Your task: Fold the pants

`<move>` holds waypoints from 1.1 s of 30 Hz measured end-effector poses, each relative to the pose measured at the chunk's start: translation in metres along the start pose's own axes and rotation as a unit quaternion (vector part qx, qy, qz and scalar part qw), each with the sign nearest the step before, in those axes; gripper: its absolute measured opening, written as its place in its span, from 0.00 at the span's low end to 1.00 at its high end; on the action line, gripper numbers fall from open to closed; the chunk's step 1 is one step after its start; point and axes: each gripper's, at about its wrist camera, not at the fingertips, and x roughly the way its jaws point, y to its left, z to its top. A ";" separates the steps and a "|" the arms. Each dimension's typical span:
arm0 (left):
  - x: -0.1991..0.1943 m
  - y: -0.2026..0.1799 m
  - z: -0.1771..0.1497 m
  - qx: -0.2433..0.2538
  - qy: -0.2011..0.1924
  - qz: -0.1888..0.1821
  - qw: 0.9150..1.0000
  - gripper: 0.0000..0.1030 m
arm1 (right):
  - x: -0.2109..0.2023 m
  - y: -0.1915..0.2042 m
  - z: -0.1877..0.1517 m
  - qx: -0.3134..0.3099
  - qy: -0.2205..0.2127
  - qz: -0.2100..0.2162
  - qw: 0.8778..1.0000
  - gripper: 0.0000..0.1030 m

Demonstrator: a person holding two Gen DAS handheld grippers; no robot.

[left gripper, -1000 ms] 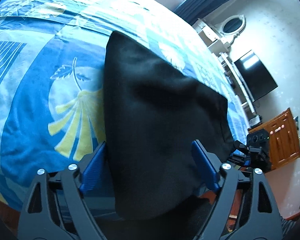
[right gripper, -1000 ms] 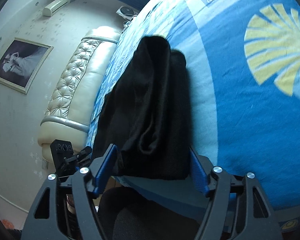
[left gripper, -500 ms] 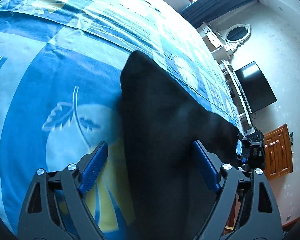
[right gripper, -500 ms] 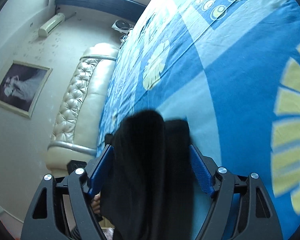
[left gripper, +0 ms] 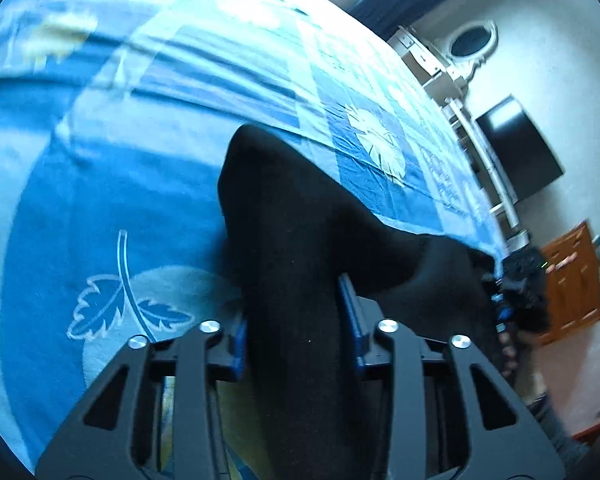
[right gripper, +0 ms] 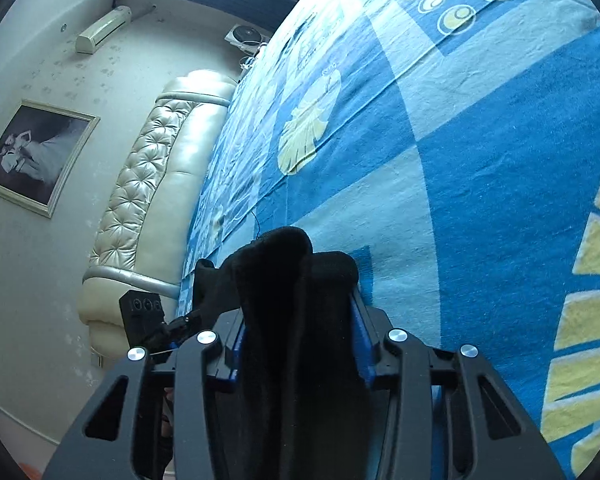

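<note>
Where black pants (left gripper: 300,248) overhang the bedspread (left gripper: 112,184) edge, left gripper (left gripper: 296,332) and right gripper (right gripper: 298,328), jaws just closed, clamp them.

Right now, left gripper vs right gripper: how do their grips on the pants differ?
The left gripper pinches one smooth flat band of the black pants; the right gripper holds a thicker bunch of two rolled ridges. Cloth runs on well past the left gripper over the blue bedspread; at the right gripper it ends just beyond the tips. Both have just closed on the fabric.
</note>
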 end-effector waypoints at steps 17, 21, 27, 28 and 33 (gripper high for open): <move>-0.008 -0.009 0.067 0.051 -0.040 0.111 0.992 0.24 | 0.034 0.024 0.051 -0.022 -0.023 0.015 0.999 0.35; -0.003 -0.003 0.095 0.048 -0.048 0.136 0.988 0.24 | 0.055 0.031 0.078 -0.021 -0.031 0.016 0.999 0.35; 0.022 0.016 0.115 0.042 -0.021 0.171 0.984 0.29 | 0.082 0.012 0.096 0.007 -0.018 -0.004 1.000 0.35; 0.025 0.019 0.115 0.039 -0.020 0.171 0.984 0.32 | 0.083 0.007 0.096 0.014 -0.017 -0.002 1.000 0.35; 0.030 0.030 0.109 0.033 -0.033 0.164 0.985 0.39 | 0.084 -0.009 0.094 0.029 -0.017 0.017 0.999 0.35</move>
